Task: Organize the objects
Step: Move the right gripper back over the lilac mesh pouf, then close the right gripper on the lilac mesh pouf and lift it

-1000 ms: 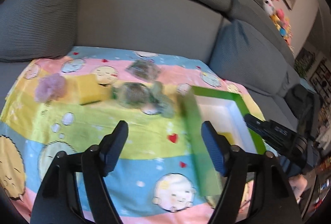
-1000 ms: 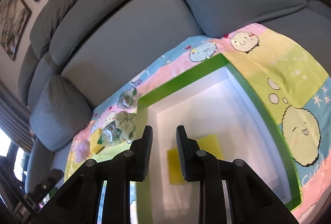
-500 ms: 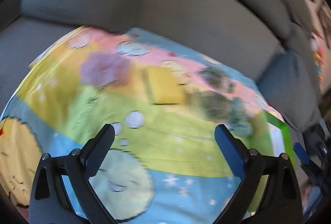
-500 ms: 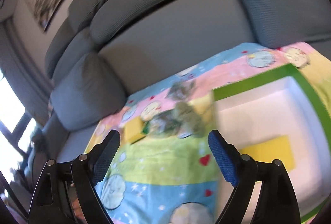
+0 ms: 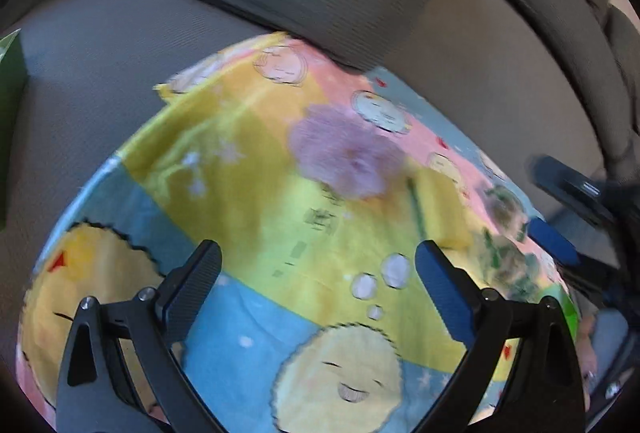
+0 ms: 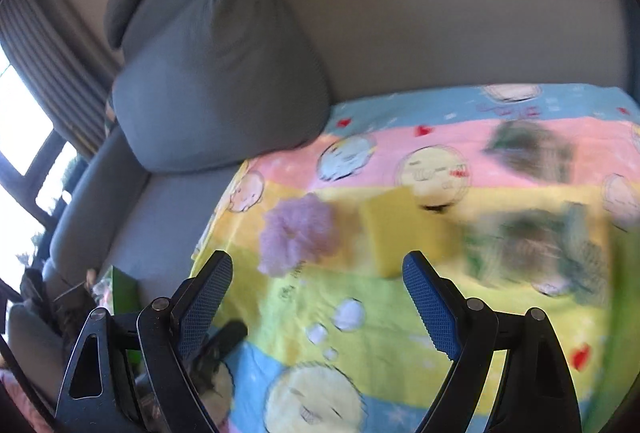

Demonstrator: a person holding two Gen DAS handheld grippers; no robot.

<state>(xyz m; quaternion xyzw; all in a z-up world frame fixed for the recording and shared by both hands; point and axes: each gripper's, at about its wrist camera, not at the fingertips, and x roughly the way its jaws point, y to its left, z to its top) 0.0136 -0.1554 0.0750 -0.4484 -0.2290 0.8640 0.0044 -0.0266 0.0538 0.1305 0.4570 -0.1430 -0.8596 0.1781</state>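
Note:
A fluffy purple puff (image 5: 344,157) lies on the colourful cartoon cloth (image 5: 248,217), with a yellow sponge (image 5: 440,209) to its right and blurred greenish crumpled items (image 5: 508,257) further right. My left gripper (image 5: 318,269) is open and empty, a short way in front of the puff. In the right wrist view the puff (image 6: 298,233), the sponge (image 6: 400,225) and the green items (image 6: 536,241) lie ahead of my right gripper (image 6: 318,281), which is open and empty. The right gripper's blue fingers (image 5: 552,241) show at the right edge of the left wrist view.
The cloth covers a grey sofa seat with a loose cushion (image 6: 216,81) at the back left and backrest cushions (image 5: 520,13) behind. A green object (image 6: 124,287) sits off the cloth's left edge. Both views are motion-blurred.
Both grippers swung left, away from the green-rimmed white tray, now out of view. The right gripper opened from nearly shut; the left opened wider. The purple puff and sponge now sit ahead.

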